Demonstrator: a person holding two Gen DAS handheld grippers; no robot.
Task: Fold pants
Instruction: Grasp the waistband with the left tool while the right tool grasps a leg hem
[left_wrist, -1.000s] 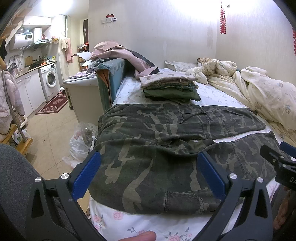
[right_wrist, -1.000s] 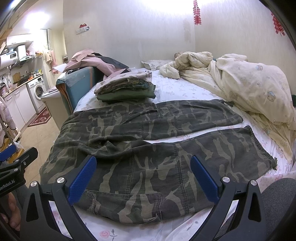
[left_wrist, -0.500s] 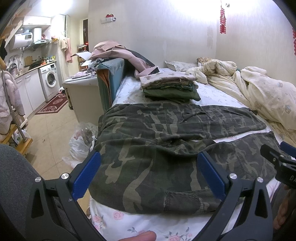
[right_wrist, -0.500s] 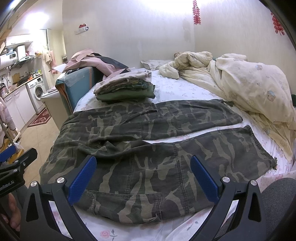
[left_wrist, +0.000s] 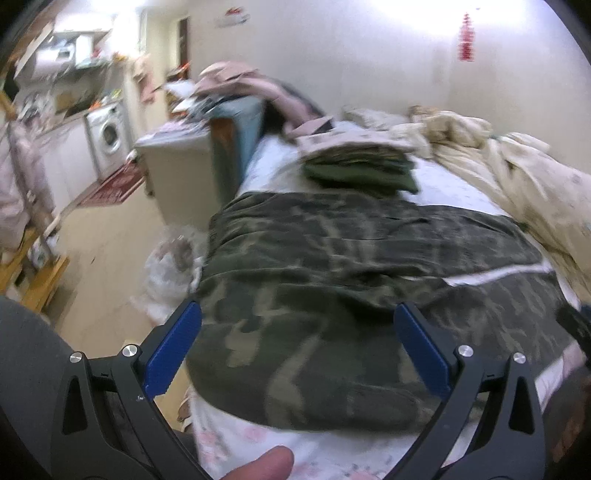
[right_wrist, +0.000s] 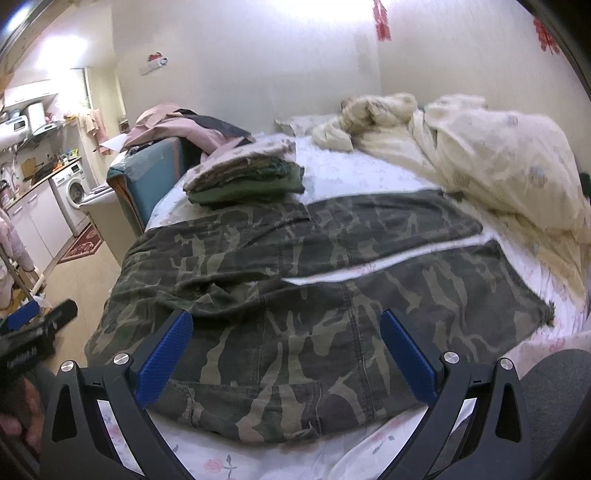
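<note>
Camouflage pants (right_wrist: 314, 295) lie spread flat on the bed, waist toward the left edge and both legs running right with a narrow strip of sheet between them. They also show, blurred, in the left wrist view (left_wrist: 332, 295). My left gripper (left_wrist: 297, 343) is open and empty, hovering over the waist end near the bed's front left corner. My right gripper (right_wrist: 286, 349) is open and empty above the near leg. The left gripper also shows at the far left of the right wrist view (right_wrist: 37, 325).
A stack of folded clothes (right_wrist: 243, 177) sits on the bed behind the pants. A crumpled cream duvet (right_wrist: 498, 155) fills the right side. A plastic bag (left_wrist: 170, 266) lies on the floor by the bed. A washing machine (left_wrist: 109, 134) stands far left.
Both grippers have moved forward and lower over the pants. The left view is now motion-blurred and tilted. Both stay open.
</note>
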